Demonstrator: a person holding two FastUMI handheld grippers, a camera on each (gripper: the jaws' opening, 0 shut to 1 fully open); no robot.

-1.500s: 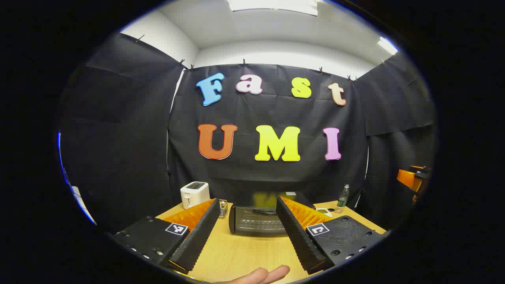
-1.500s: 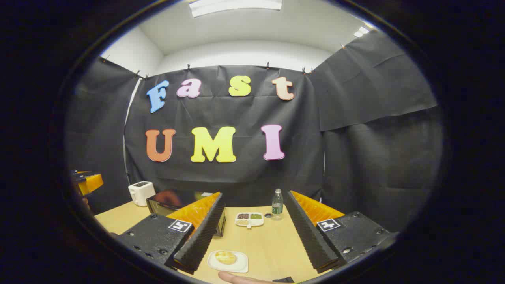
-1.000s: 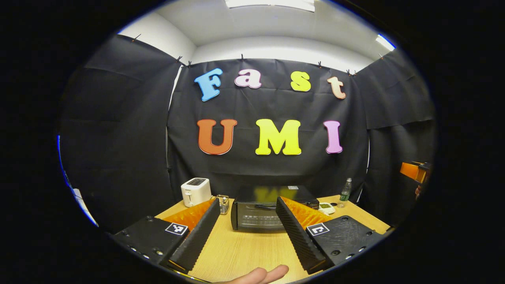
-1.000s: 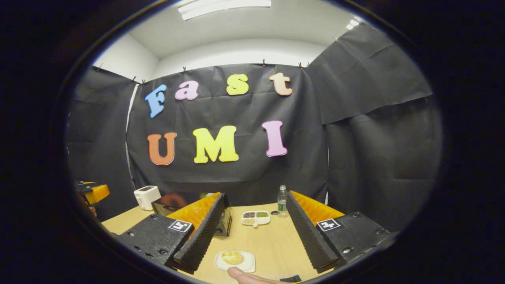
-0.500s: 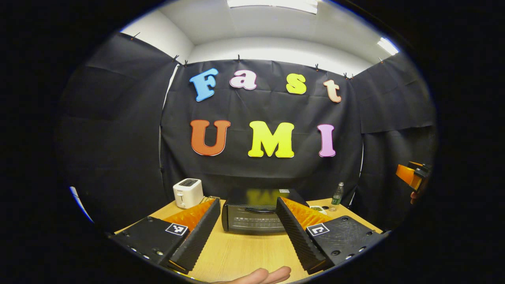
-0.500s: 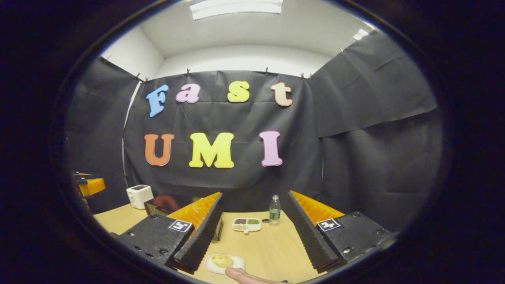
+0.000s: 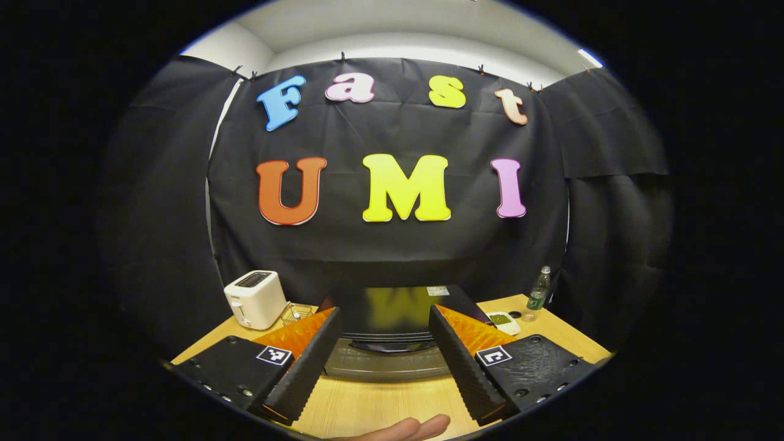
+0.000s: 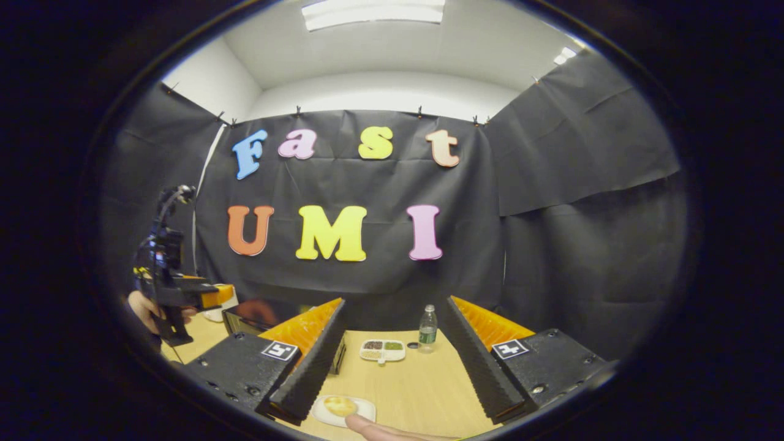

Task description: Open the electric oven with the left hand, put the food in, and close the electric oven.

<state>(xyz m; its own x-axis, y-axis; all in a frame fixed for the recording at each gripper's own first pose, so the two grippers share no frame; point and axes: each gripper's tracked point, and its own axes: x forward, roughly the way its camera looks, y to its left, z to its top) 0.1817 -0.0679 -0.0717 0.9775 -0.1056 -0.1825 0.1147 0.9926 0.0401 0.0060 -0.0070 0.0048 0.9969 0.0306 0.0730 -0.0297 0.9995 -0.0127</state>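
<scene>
Now we have the left tool (image 7: 383, 352) spread wide and holding nothing, its fingers framing the oven (image 7: 392, 334) at twelve o'clock on the worktop (image 7: 380, 404). The oven door is shut, with a dark curved handle (image 7: 392, 346) along its top edge between our fingertips; that is where we would take hold. We judge the door stiff and hinged low, so a pull outward and down should swing it, though the light box may slide on the smooth wood. The right tool (image 8: 392, 367) is likewise released and empty. The food (image 8: 339, 405), a small golden bun, sits on a white plate (image 8: 361, 409) at six o'clock in the right gripper view; we expect it to be soft and light, best carried by the plate's rim. A toaster (image 7: 254, 299) stands at ten o'clock of the oven, a bottle (image 7: 538, 295) and a divided dish (image 8: 383, 350) at two. Black cloth walls close the booth under a white ceiling.
</scene>
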